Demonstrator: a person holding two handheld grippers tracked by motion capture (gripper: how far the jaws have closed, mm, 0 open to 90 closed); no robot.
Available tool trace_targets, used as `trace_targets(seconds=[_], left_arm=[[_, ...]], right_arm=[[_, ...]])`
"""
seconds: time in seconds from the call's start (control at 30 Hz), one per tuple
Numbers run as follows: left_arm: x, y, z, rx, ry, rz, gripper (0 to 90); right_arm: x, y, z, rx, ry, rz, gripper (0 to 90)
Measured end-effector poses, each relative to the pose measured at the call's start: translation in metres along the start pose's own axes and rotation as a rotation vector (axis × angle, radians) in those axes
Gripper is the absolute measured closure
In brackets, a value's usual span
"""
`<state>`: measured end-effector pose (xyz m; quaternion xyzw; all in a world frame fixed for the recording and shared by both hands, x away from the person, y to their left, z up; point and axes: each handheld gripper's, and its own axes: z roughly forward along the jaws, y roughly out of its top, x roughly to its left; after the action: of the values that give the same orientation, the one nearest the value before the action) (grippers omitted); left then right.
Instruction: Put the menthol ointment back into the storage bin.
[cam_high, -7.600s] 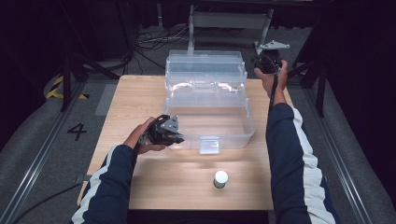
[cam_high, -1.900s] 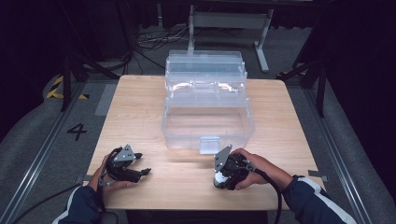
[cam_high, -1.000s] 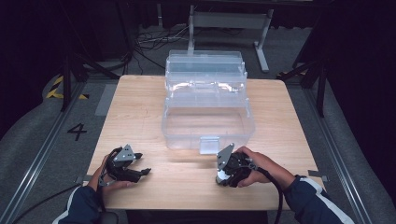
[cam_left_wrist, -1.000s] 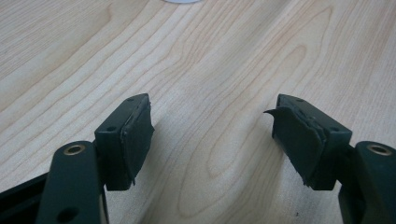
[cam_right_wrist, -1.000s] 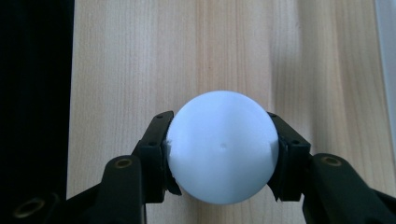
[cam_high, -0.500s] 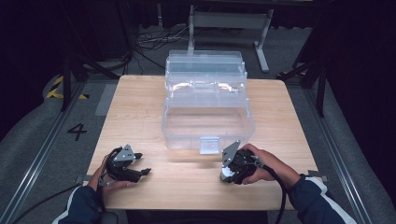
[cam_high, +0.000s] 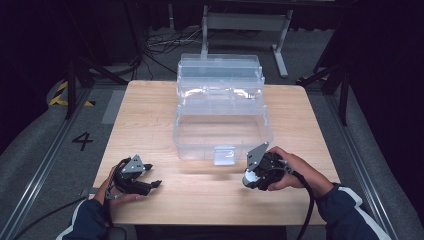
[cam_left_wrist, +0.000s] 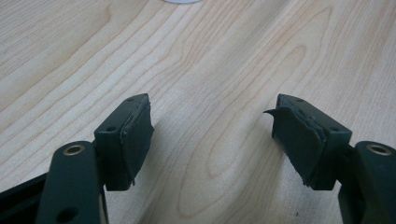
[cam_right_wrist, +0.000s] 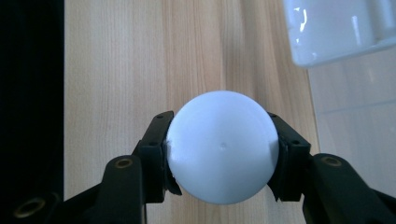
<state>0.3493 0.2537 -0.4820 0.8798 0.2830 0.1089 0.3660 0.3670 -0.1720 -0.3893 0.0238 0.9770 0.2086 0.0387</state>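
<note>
While the right tool (cam_right_wrist: 223, 154) pinches a white ball (cam_right_wrist: 222, 147) between its two black jaws, one pad pressed to each side of it, the ball sits just ahead of the tool's body and off the counter (cam_right_wrist: 140, 60). Being round, the ball has no long axis and points no particular way; a tiny dimple shows on the face turned toward the right gripper view's camera. In the high view the right tool (cam_high: 257, 175) is held in the person's right hand (cam_high: 295, 170) near the front right of the counter (cam_high: 150, 115), its nose aimed left and slightly toward the clear plastic box (cam_high: 222, 117), whose white front latch (cam_high: 223, 155) lies just beside it. That box stands open in the middle of the counter, its lid tipped back at the far side. Well apart, at the front left, the left tool (cam_high: 145, 182) rests low over the wood in the left hand (cam_high: 115, 192); its jaws stand spread with only bare counter between them, as the left gripper view (cam_left_wrist: 210, 140) shows.
</note>
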Motion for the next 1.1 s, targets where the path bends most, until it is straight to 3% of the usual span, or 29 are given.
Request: trace_targets(seconds=[0.7,1.1], left_arm=[[0.000,0.000,0.000,0.000,0.001,0.000,29.0],[0.000,0.000,0.000,0.000,0.000,0.000,29.0]], right_arm=[[-0.020,0.005,-0.053,-0.005,-0.086,0.005,50.4],[-0.031,0.010,-0.064,0.003,-0.111,0.006,50.4]])
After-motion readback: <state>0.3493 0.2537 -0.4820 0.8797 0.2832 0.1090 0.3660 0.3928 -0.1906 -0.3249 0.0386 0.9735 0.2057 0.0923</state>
